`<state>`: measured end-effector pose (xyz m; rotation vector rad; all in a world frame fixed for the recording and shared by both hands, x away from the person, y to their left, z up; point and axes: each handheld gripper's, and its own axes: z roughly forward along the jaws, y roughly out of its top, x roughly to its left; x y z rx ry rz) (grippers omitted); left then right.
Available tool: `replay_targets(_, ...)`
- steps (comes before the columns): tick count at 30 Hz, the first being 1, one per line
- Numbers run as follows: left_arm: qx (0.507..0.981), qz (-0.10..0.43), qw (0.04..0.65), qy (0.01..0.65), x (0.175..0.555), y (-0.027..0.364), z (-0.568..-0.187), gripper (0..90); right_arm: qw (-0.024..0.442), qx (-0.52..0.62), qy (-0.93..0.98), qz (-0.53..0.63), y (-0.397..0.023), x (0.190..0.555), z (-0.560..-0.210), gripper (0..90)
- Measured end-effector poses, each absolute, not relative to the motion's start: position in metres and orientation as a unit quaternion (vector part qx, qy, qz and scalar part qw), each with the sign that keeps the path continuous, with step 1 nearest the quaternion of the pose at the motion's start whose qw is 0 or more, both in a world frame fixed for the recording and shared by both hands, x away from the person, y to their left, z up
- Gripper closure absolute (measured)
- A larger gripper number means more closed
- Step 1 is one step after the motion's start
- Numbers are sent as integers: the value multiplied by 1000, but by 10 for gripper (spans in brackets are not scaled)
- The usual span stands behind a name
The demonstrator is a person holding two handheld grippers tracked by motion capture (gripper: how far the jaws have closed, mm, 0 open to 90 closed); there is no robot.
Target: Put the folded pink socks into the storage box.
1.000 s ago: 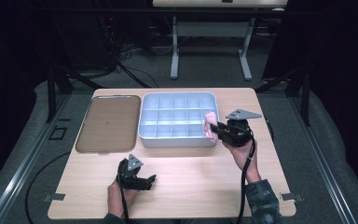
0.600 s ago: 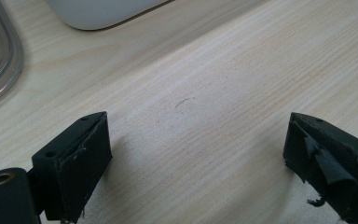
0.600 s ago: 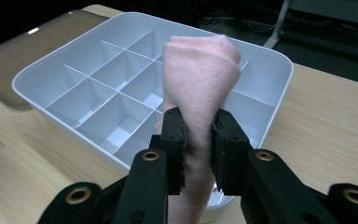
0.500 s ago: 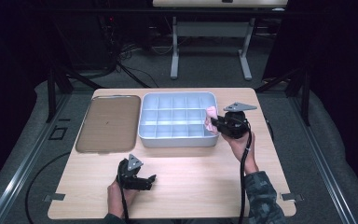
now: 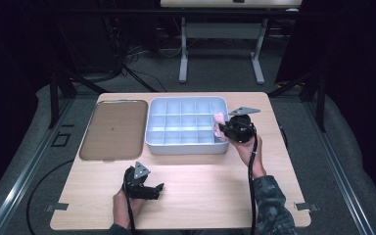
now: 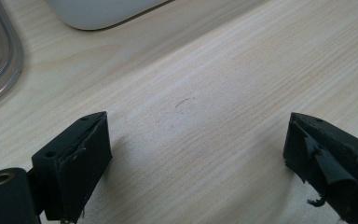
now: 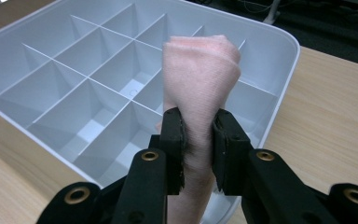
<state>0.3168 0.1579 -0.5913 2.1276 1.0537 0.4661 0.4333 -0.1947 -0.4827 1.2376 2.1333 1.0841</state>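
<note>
As the right hand-held gripper (image 7: 199, 149) hung clamped on a rolled pink cloth (image 7: 200, 88) over the divided tray's (image 5: 186, 146) right edge, every compartment remained bare, while the left hand-held gripper (image 6: 196, 158) rested wide open, holding nothing, on the table (image 5: 200, 186).

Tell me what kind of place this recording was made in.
Probably a lab or studio set up for recording: dark curtained surroundings, loose cables on the floor, and one wooden table holding a divided tray under a fixed overhead camera.
</note>
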Motion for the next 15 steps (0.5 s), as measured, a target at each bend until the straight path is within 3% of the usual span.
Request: replay_targets(15, 824, 179, 353, 406, 317, 158, -591, 72, 232, 453, 784, 355, -191, 444, -506, 750)
